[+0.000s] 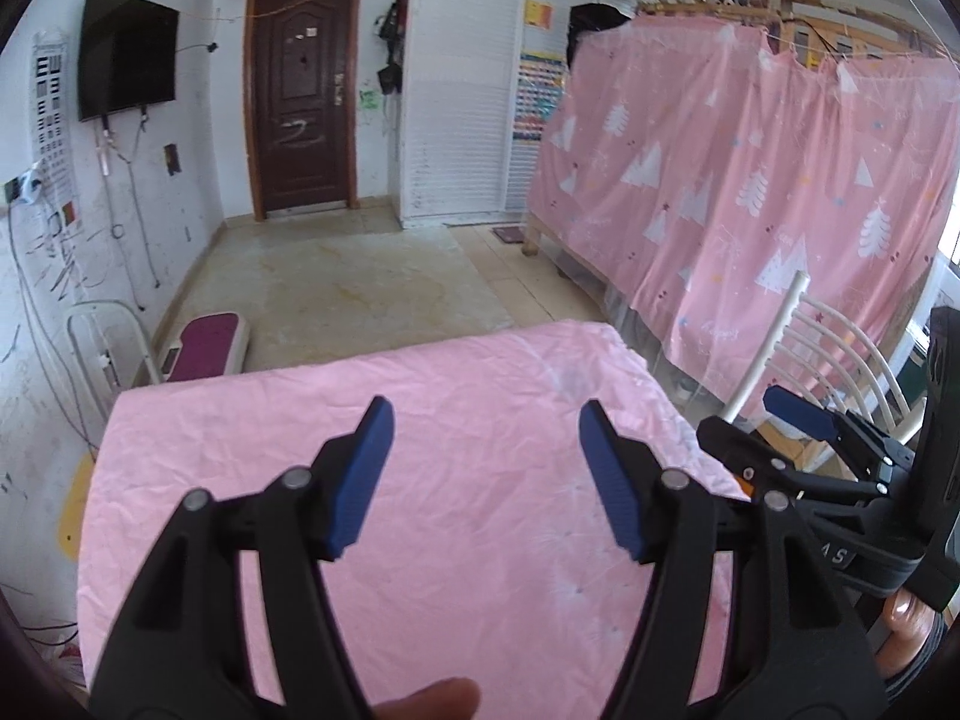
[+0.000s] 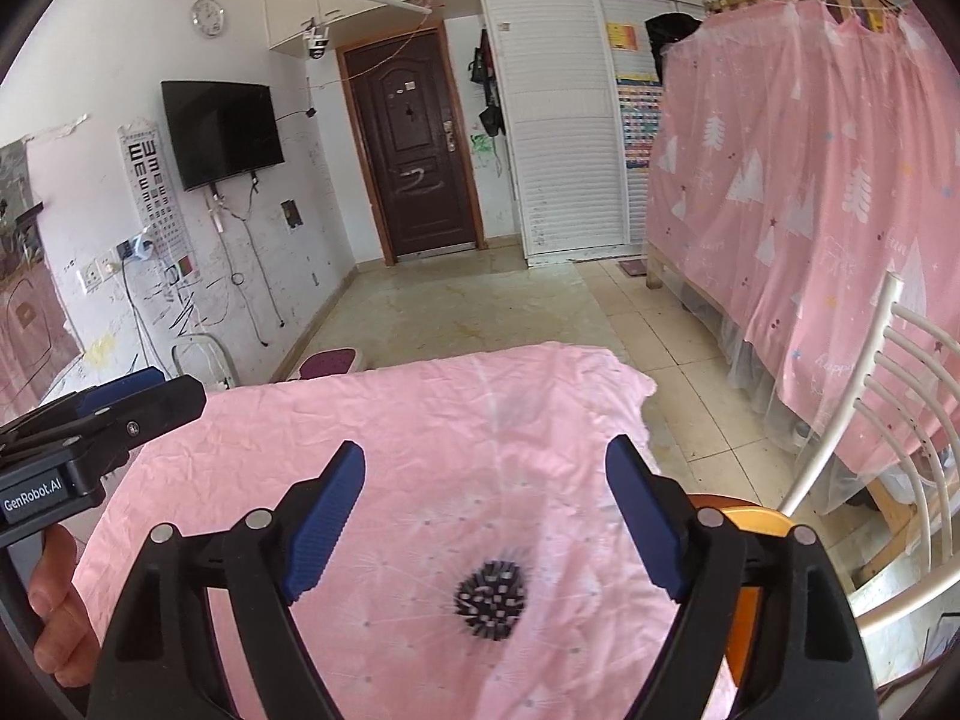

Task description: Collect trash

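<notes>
Pink cloth (image 1: 456, 468) covers the table in the left wrist view and fills the lower half; left gripper (image 1: 486, 468) hangs over it with its blue pads spread wide and only bare cloth between them; a fingertip (image 1: 429, 699) shows at six o'clock; right gripper (image 1: 804, 420) enters at three o'clock, in front of a white chair (image 1: 840, 354); no trash shows on the cloth here. Right wrist view: right gripper (image 2: 486, 516) stands apart-jawed over the same cloth (image 2: 420, 420), holding nothing; a dark spiky ball (image 2: 491, 599), blurred, lies on the cloth at six o'clock, just below the gap between the pads, touched by neither; an orange disc (image 2: 750, 525) sits behind the right-hand pad at four o'clock; left gripper (image 2: 126, 399) and a hand (image 2: 57, 606) appear at nine o'clock.
</notes>
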Demonstrator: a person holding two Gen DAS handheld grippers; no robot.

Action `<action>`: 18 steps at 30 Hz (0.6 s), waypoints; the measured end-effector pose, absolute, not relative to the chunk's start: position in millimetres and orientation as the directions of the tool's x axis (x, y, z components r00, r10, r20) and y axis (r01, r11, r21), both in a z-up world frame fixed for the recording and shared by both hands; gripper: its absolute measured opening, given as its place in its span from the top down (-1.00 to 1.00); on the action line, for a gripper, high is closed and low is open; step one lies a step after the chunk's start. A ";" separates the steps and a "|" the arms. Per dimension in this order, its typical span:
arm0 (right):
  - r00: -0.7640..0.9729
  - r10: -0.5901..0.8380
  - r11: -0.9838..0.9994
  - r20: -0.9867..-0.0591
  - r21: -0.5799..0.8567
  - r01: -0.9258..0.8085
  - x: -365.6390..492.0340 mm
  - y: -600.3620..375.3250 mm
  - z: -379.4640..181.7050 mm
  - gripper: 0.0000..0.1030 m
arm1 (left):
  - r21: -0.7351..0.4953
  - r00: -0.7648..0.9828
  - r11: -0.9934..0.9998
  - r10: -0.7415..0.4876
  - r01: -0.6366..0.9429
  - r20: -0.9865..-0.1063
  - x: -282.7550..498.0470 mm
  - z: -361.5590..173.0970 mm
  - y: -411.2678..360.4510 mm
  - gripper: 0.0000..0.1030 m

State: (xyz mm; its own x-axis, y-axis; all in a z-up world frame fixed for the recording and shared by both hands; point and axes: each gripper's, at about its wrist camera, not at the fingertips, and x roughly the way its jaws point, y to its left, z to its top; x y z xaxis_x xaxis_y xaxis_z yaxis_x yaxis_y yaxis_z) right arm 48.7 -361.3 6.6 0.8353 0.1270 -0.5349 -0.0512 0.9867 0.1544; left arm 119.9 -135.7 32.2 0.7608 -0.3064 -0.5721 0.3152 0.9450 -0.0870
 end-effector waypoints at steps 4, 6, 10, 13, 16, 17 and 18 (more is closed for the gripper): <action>0.830 0.150 0.986 -0.537 0.147 -0.083 52.9 -339.0 6.8 -0.41 | -0.094 0.777 0.957 -0.279 0.275 -0.564 114.6 30.7 -112.3 -0.20; 0.829 0.158 0.985 -0.537 0.139 -0.098 52.9 -329.4 6.2 -0.41 | -0.097 0.787 0.963 -0.261 0.251 -0.559 111.2 30.2 -99.4 -0.20; 0.827 0.173 0.984 -0.536 0.128 -0.123 53.4 -311.7 7.9 -0.41 | -0.108 0.800 0.969 -0.245 0.223 -0.548 105.0 31.1 -79.1 -0.20; 0.827 0.181 0.983 -0.532 0.119 -0.138 53.0 -300.6 9.8 -0.41 | -0.111 0.808 0.973 -0.232 0.204 -0.542 100.2 32.1 -68.6 -0.20; 0.827 0.188 0.982 -0.530 0.114 -0.150 51.5 -290.4 10.9 -0.41 | -0.116 0.813 0.975 -0.223 0.190 -0.538 96.0 33.3 -60.3 -0.20; 0.826 0.190 0.982 -0.530 0.113 -0.154 51.0 -287.5 11.3 -0.41 | -0.117 0.815 0.976 -0.219 0.185 -0.536 94.6 33.6 -57.7 -0.20; 0.826 0.192 0.981 -0.530 0.112 -0.157 50.5 -285.4 11.6 -0.41 | -0.118 0.817 0.976 -0.217 0.181 -0.534 93.1 33.9 -55.2 -0.20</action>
